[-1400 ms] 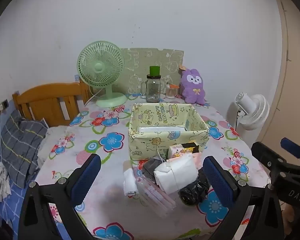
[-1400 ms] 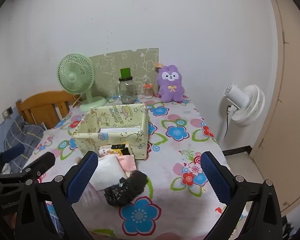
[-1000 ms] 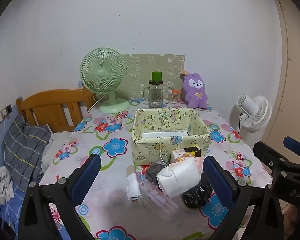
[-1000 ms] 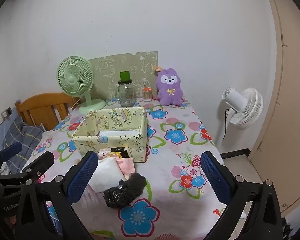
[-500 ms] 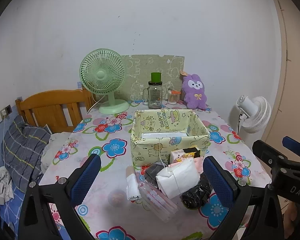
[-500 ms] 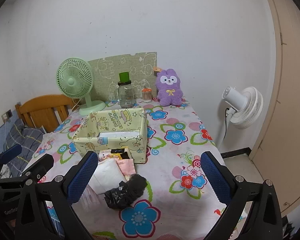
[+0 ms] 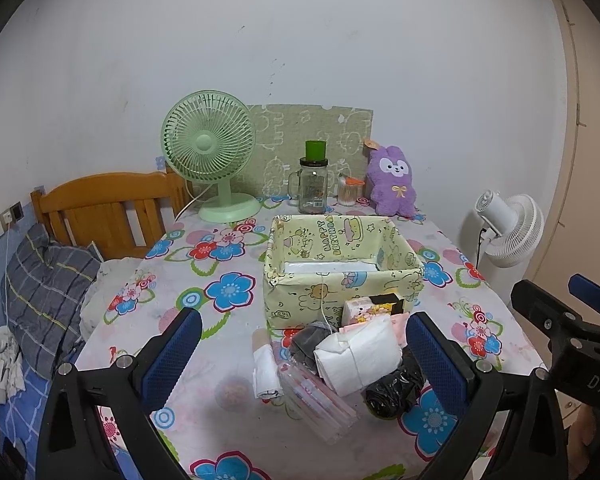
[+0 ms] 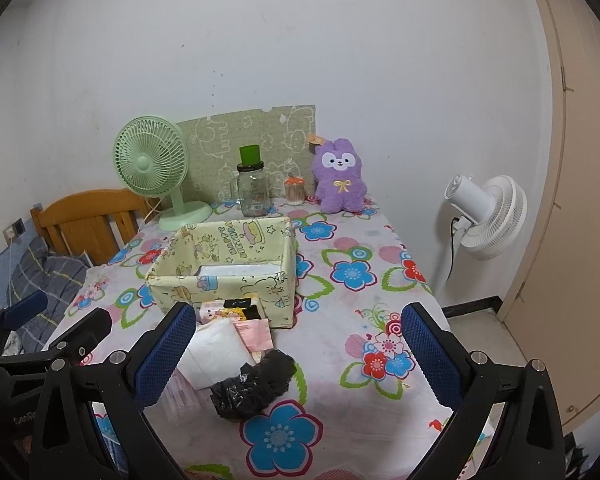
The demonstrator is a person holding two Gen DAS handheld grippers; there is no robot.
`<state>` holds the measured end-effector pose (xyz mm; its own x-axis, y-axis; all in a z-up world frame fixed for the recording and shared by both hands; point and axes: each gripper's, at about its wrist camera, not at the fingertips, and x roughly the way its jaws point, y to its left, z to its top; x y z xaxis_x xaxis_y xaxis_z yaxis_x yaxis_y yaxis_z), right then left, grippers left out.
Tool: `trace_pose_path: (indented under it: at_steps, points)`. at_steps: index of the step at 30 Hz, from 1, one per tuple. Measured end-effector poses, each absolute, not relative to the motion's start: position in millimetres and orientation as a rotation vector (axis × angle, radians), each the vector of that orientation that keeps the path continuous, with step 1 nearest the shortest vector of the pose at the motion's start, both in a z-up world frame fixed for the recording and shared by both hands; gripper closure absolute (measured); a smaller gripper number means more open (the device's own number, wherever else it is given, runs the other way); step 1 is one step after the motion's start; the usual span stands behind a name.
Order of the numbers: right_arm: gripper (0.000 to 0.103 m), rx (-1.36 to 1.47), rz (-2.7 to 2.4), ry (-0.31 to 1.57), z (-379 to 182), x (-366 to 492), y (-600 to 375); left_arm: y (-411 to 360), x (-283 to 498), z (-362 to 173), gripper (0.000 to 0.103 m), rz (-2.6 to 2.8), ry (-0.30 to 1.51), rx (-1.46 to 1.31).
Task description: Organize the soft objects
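A yellow cartoon-print box [image 7: 342, 276] [image 8: 228, 276] stands mid-table with a white flat item inside. In front of it lies a pile of soft things: a white tied bundle [image 7: 358, 354] [image 8: 212, 350], a crumpled black bag [image 7: 394, 392] [image 8: 254, 384], a small white roll [image 7: 265, 368], a clear pink packet [image 7: 318, 398], pink tissue packs [image 7: 364, 309] [image 8: 256, 332]. My left gripper [image 7: 304, 354] is open and empty, held above the pile's near side. My right gripper [image 8: 296, 346] is open and empty, right of the pile.
On the floral tablecloth [image 7: 228, 292] at the back stand a green fan [image 7: 210, 152], a glass jar with green lid [image 7: 313, 184], a small cotton-swab jar [image 7: 348, 192] and a purple plush rabbit [image 7: 394, 182]. A wooden bed frame [image 7: 100, 204] is left; a white floor fan [image 8: 484, 212] right.
Both cameras have drawn back and risen slightly from the table. The objects on the table have not moved. Both grippers stay open.
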<state>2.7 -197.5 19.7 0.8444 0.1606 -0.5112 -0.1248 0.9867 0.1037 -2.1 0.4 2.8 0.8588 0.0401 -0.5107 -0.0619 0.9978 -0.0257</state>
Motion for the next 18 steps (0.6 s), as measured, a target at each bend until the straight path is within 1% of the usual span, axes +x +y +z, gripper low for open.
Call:
trace_pose_path:
  at_steps: [18]
  points:
    - [0.0, 0.064, 0.16, 0.544, 16.6, 3.5, -191.3, 5.4, 2.0, 1.1, 0.0, 0.048, 0.545, -0.069]
